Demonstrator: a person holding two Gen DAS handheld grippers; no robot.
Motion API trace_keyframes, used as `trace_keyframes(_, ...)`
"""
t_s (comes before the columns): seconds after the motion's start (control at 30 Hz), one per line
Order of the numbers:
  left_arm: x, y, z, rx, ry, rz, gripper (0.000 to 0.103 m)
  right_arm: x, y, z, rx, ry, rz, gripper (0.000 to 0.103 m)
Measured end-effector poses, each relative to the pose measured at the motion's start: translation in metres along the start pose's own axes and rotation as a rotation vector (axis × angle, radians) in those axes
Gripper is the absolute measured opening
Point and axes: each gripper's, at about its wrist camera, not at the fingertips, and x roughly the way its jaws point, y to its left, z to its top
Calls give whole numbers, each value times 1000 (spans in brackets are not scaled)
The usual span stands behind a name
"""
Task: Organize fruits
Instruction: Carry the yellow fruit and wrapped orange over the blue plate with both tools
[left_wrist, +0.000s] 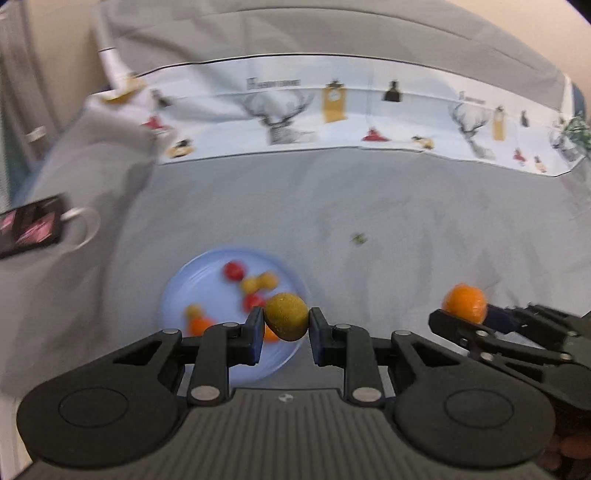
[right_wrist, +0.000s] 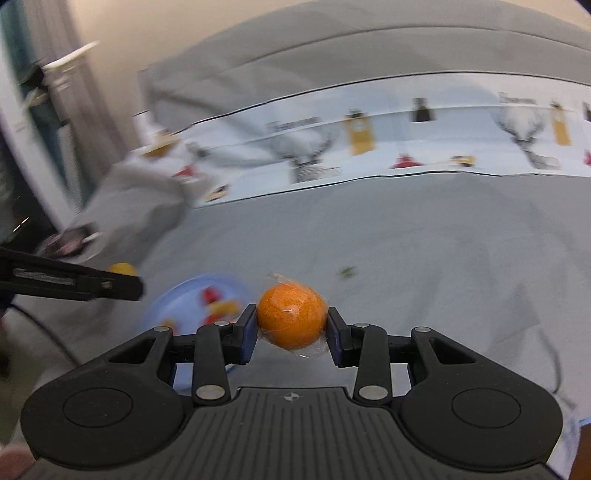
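Left claw (left_wrist: 286, 325) gripping, perhaps, kiwi (left_wrist: 286, 316)

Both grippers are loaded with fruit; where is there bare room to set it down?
Open grey cloth lies between the blue plate, the patterned strip and the green scrap. The plate is crowded; mug borders its left.

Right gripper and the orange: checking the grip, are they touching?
Touching. The right wrist view shows both pads of the right gripper pressed against the wrapped orange.
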Motion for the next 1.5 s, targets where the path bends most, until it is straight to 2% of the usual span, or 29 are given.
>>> trace_keyframes(0.17,-35,21,-41,-25,-6,86,28,-26,50,-17,-119,27,62,40)
trace_keyframes(0.47,-74,34,-75,-58,-61,114,28,-65,79,-29,-162,-39,5,40)
trace_keyframes(0.93,-105,33,-89,-62,-151,126,28,-89,97,-36,-202,-92,-32,40)
trace_keyframes(1.5,-98,39,-90,-71,-133,128,28,-82,100,-37,-200,-60,-35,40)
